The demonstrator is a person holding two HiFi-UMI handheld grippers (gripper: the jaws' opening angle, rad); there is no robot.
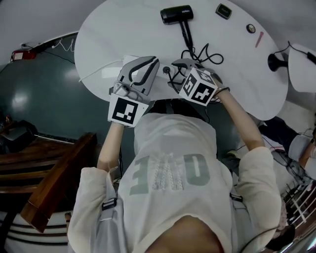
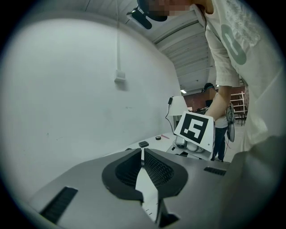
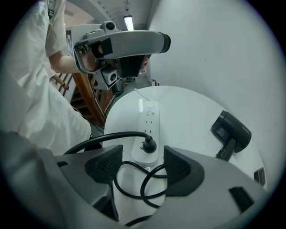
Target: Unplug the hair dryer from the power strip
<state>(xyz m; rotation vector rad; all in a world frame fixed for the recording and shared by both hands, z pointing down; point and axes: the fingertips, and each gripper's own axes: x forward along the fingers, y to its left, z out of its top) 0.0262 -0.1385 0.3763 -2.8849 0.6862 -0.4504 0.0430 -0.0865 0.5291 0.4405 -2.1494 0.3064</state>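
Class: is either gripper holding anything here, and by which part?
Nothing is held: the left gripper is shut and empty; the right gripper is open near the plug.

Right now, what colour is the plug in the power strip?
Black; the right gripper view shows the plug best.

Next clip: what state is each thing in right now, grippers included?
Plug: seated in the power strip.
Power strip: flat on the table.
Hair dryer: lying on its side, untouched.
Cord: looped loosely on the table.
Left gripper: fingers shut.
Right gripper: fingers open, plug just ahead of them, gripping nothing.
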